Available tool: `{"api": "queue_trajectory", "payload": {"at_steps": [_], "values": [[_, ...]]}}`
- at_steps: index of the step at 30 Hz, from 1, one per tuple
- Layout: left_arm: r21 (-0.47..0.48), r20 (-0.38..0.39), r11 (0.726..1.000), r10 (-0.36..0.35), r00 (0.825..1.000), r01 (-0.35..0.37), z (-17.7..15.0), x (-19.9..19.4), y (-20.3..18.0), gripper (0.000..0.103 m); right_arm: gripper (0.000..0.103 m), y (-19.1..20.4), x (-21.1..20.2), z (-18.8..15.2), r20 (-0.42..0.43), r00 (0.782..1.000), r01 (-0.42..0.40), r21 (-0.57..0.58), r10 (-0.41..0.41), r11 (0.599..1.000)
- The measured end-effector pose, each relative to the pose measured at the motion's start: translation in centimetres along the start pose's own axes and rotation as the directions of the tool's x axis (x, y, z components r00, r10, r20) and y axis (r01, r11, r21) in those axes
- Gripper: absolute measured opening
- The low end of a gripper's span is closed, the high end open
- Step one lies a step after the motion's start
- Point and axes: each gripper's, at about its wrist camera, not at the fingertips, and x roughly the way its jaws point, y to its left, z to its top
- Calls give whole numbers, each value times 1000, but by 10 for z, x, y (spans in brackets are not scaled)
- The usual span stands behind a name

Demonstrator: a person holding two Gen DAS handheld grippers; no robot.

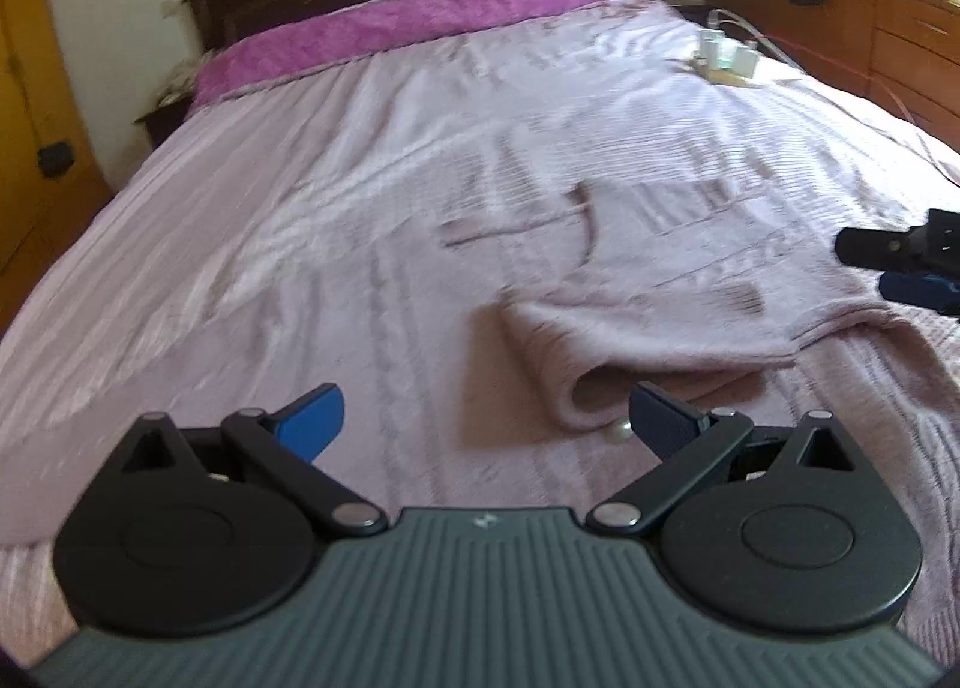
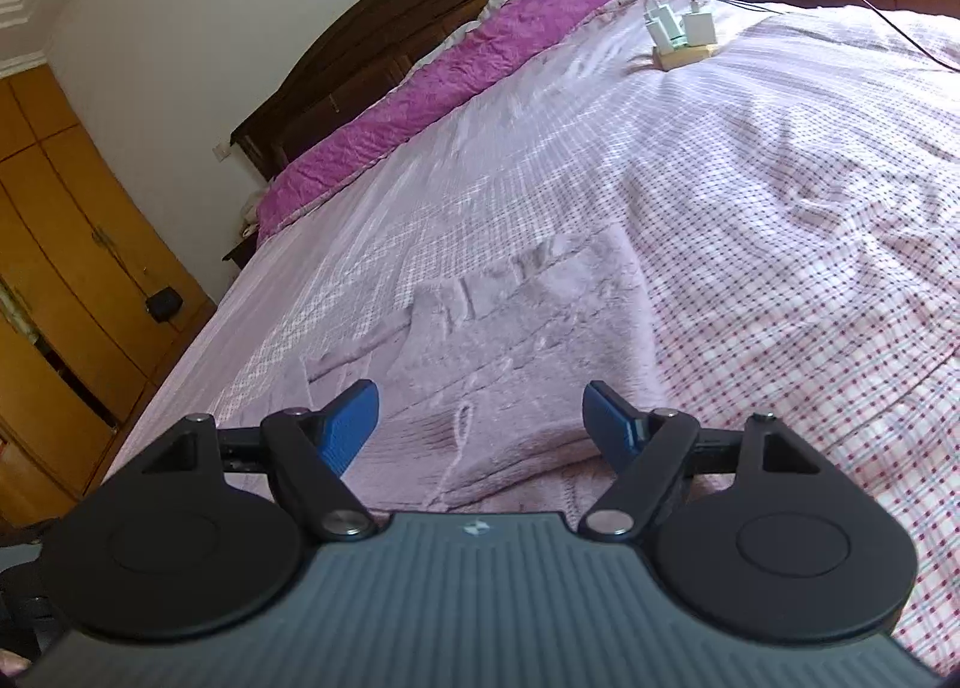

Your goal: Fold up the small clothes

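Note:
A small fuzzy pale-pink garment lies spread on the checked bedspread, its near edge rolled over. My left gripper hovers open just before that rolled edge, nothing between its blue pads. In the right wrist view the same garment lies under and ahead of my right gripper, which stands open above it with nothing held. The right gripper's fingertips show at the right edge of the left wrist view, over the garment's far side.
White chargers on a small wooden block sit far back on the bed, cables trailing right. A purple blanket and dark headboard lie beyond. A wooden dresser stands right, wardrobe doors left.

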Motion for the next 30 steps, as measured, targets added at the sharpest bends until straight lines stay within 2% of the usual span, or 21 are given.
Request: {"api": "queue_trajectory", "payload": {"at_steps": [5, 9, 13, 19, 21, 23, 26, 30], "values": [[107, 40, 992, -74, 997, 69, 8, 6, -37, 103, 81, -12, -1, -2, 10, 1000, 0, 29, -1, 1000], [212, 40, 964, -173, 984, 161, 8, 13, -66, 103, 81, -16, -2, -3, 4, 1000, -1, 34, 0, 999], [296, 21, 936, -207, 978, 191, 7, 24, -88, 96, 81, -21, -2, -4, 10, 1000, -10, 46, 10, 999], [403, -11, 891, -225, 974, 210, 0, 46, -106, 72, 81, -26, -1, -8, 8, 1000, -13, 45, 12, 999], [423, -7, 882, -225, 974, 206, -2, 49, -109, 58, 81, -28, 0, -10, 10, 1000, -16, 48, 15, 999], [420, -3, 886, -216, 976, 198, -2, 52, -109, 16, 81, -30, 0, -11, 11, 1000, -20, 55, 20, 998], [380, 7, 900, -233, 972, 213, 1, 50, -105, 10, 81, -33, 0, -12, 10, 1000, -25, 61, 24, 998], [306, 39, 924, -251, 967, 228, 8, 44, -93, 10, 81, -34, 1, -13, 8, 1000, -24, 60, 24, 998]]}}
